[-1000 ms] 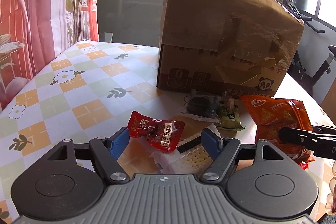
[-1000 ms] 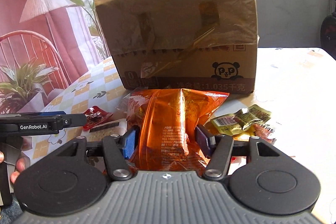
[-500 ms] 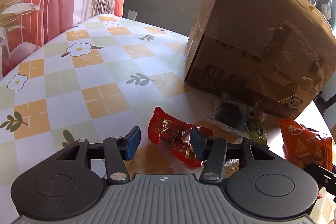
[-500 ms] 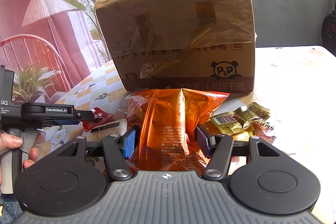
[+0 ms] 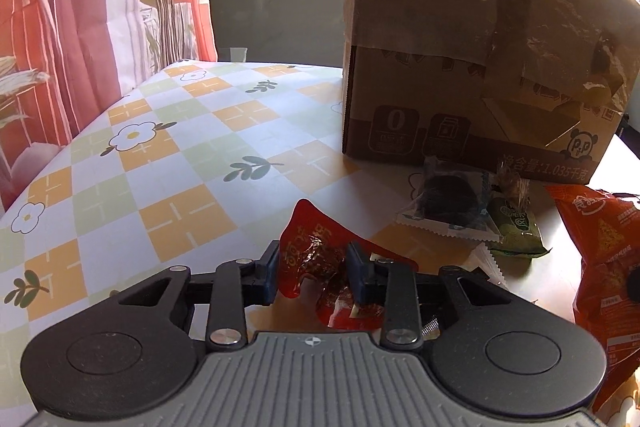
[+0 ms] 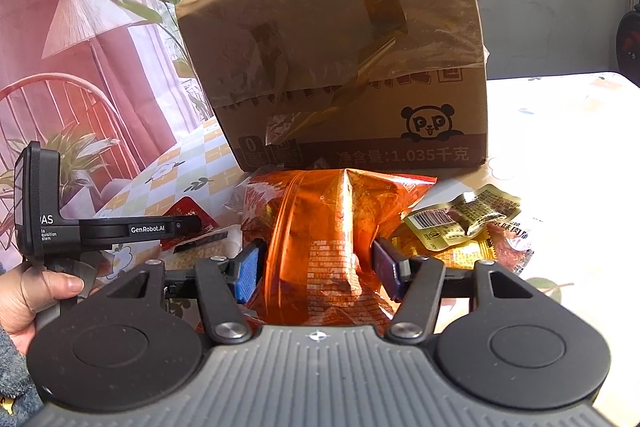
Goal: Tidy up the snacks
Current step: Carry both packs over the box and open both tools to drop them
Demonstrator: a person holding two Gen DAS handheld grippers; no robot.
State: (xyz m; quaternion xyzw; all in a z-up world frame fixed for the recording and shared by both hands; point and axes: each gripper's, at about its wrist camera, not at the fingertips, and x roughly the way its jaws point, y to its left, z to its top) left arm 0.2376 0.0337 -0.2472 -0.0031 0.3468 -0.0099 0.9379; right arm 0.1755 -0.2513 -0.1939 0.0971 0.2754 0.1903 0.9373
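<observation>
My left gripper (image 5: 314, 277) is shut on a red snack packet (image 5: 316, 259) low over the table. My right gripper (image 6: 316, 269) is shut on a big orange chip bag (image 6: 320, 227), which also shows at the right edge of the left wrist view (image 5: 600, 247). A large taped cardboard box (image 5: 472, 39) stands just behind the snacks and fills the right wrist view too (image 6: 344, 75). In the right wrist view the left gripper (image 6: 192, 223) reaches in from the left, held by a hand (image 6: 28, 299).
A dark cookie pack (image 5: 448, 199) and a green packet (image 5: 518, 227) lie before the box. Yellow and orange packets (image 6: 468, 223) lie right of the chip bag. A cracker pack (image 6: 200, 251) lies under the left gripper. The checked tablecloth (image 5: 160, 167) stretches left.
My left gripper has closed on the red packet, and its view has swung down and closer to the table. My right gripper holds still on the chip bag.
</observation>
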